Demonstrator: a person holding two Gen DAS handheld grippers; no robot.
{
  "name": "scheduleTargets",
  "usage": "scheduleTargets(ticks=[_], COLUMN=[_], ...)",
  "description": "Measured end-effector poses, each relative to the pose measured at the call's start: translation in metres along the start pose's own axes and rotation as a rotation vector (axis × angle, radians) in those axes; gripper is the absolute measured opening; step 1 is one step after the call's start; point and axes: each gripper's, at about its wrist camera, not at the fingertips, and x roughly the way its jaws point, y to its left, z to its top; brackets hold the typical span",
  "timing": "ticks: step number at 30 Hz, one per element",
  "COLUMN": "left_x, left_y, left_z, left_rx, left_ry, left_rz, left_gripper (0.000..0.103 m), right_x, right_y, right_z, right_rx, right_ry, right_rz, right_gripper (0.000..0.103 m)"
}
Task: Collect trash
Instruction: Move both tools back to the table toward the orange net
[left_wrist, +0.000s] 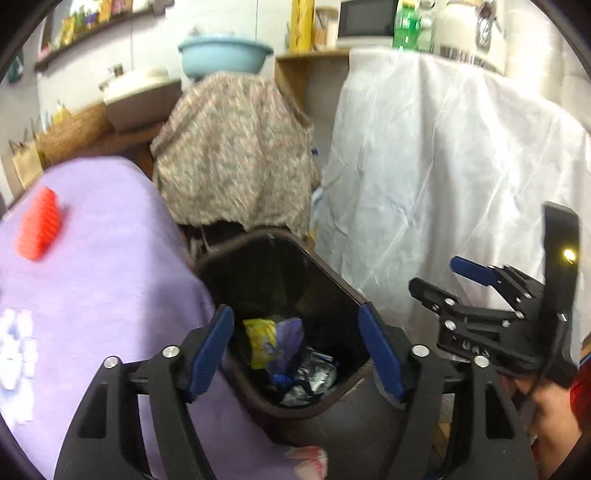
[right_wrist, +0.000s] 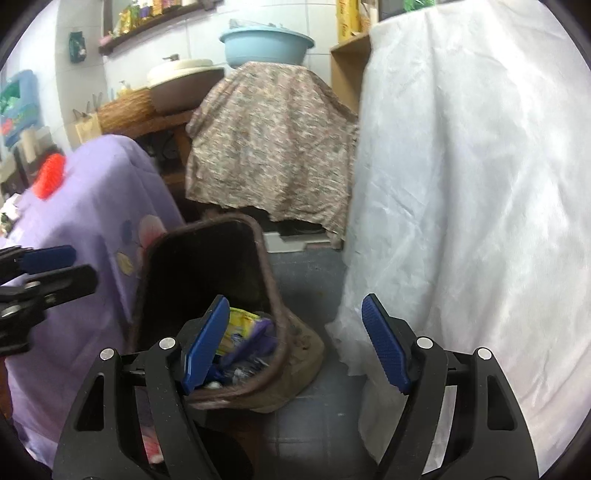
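Note:
A dark brown trash bin (left_wrist: 334, 280) stands on the floor beside the purple-covered table (left_wrist: 96, 280). It holds a yellow wrapper (left_wrist: 260, 341), a purple wrapper (left_wrist: 288, 332) and silvery foil (left_wrist: 316, 371). My left gripper (left_wrist: 297, 350) is open and empty above the bin's mouth. My right gripper (right_wrist: 295, 345) is open and empty, just right of the bin (right_wrist: 271, 295). The right gripper also shows in the left wrist view (left_wrist: 443, 280). A red ribbed object (left_wrist: 38, 229) and white crumpled bits (left_wrist: 14, 354) lie on the table.
A white sheet-covered stand (left_wrist: 443, 166) rises right of the bin. A floral-covered piece (left_wrist: 232, 155) stands behind it with a blue basin (left_wrist: 223, 51) on top. Grey tiled floor (right_wrist: 314, 424) lies between bin and white sheet.

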Motion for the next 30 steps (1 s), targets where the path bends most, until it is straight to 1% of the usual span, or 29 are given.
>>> scheduleTargets(ticks=[2,5,9,12,15,18,20,23,25,28,30], left_x=[-0.017,-0.034,-0.06,-0.078,-0.096,-0.11,-0.119,-0.13,-0.14,-0.151,-0.158], left_y=[0.011,0.029,0.053,0.07,0.09,0.114,0.129,0.154,0.171,0.194,0.21], left_z=[-0.001,-0.003,-0.01,-0.015,-0.019,-0.023,-0.027,-0.031,-0.036,-0.044,-0.051], left_rx=[-0.015,-0.054,-0.056,-0.052,-0.065,-0.1,-0.124,-0.171,-0.206,-0.244,-0.274], left_ry=[-0.017,-0.021,-0.052,-0.061,-0.078,-0.091,-0.096,-0.099,-0.105,-0.108,-0.107], left_rz=[0.019,0.031,0.116,0.168,0.213,0.262,0.308,0.361,0.396,0.46,0.487], left_gripper=[0.073,0.076,0.081,0.084,0.087,0.09,0.09,0.091,0.091,0.092,0.092], right_x=[-0.002,-0.004,-0.004,-0.005,-0.002,-0.001,0.0,0.0,0.002,0.003,0.008], right_y=[0.01,0.028,0.059,0.089,0.115,0.144,0.166,0.194,0.218,0.248,0.275], right_z=[0.007,0.015,0.024,0.031,0.041,0.052,0.059,0.071,0.081,0.092,0.101], right_rx=[-0.001,-0.013,-0.047,-0.109,-0.157,-0.209,-0.24,-0.276,-0.304,-0.333,-0.361], right_ry=[-0.004,-0.003,-0.003,-0.006,0.005,0.016,0.024,0.032,0.042,0.063,0.091], right_rz=[0.045,0.095,0.172,0.209,0.274,0.337,0.384,0.436,0.481,0.537,0.571], right_gripper=[0.076,0.076,0.076,0.076,0.077,0.077,0.077,0.08,0.08,0.08,0.08])
